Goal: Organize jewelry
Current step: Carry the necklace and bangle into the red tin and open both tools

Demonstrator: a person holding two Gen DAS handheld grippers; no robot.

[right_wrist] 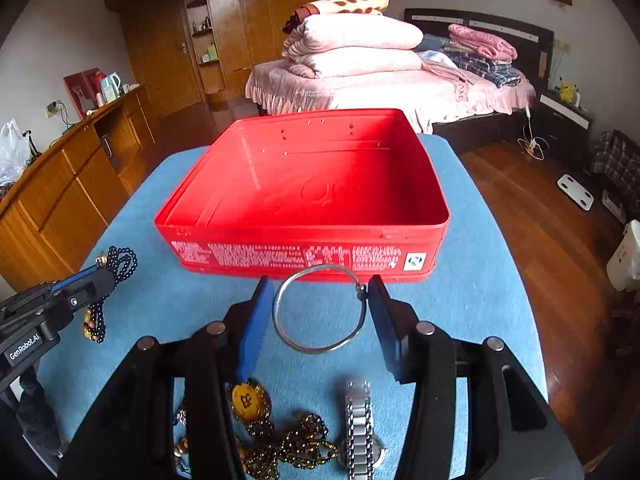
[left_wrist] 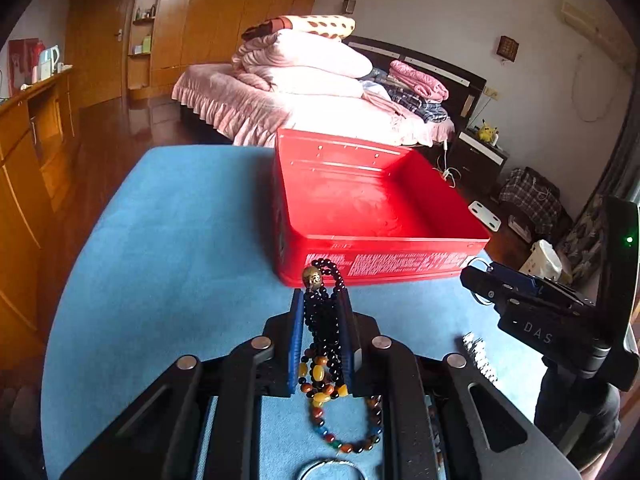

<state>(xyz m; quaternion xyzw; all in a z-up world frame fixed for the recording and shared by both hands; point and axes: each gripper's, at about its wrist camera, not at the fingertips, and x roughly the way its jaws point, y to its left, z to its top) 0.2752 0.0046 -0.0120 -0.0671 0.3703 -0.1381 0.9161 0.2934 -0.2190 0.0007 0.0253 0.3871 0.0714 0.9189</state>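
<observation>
My left gripper [left_wrist: 322,300] is shut on a black bead necklace [left_wrist: 323,320] with a gold bead and amber beads, held just short of the open red tin box [left_wrist: 384,236]. It also shows at the left of the right wrist view [right_wrist: 106,274]. My right gripper [right_wrist: 320,292] holds a silver bangle [right_wrist: 320,310] between its fingers, in front of the red tin box [right_wrist: 304,256]. The right gripper shows at the right of the left wrist view [left_wrist: 474,276]. The box looks empty inside.
On the blue table cover [left_wrist: 180,240] lie a multicoloured bead bracelet [left_wrist: 348,440], a silver watch [right_wrist: 360,428], a gold-brown bead chain with a yellow tag [right_wrist: 248,400] and a silver band [left_wrist: 480,356]. A bed [right_wrist: 380,80] and wooden cabinets stand beyond.
</observation>
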